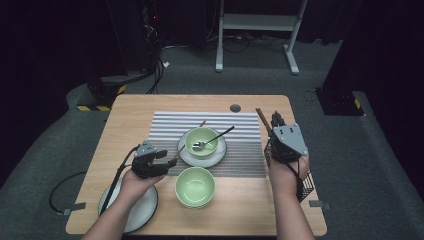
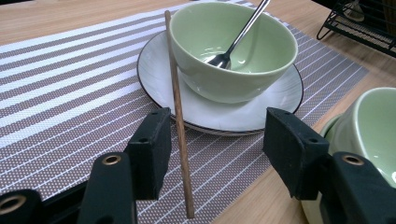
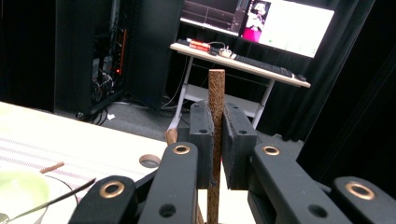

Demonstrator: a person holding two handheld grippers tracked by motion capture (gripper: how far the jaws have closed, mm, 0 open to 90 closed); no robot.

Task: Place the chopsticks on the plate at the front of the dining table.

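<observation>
Wooden counter | right hand-held gripper pinching chopstick upright, right of mat | left hand-held gripper spread beside second chopstick leaning on plate | advice: centre jaws, close squarely.

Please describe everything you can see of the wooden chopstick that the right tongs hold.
The chopstick is a slim brown stick that looks like grained wood, with a flat, square-cut top end. It stands almost upright, pinched between the black pads of the right tongs, which are shut on it. Its top rises above the pads and its lower part runs down between the jaws, out of sight. In the high view it sticks up beside the table's right edge.
</observation>
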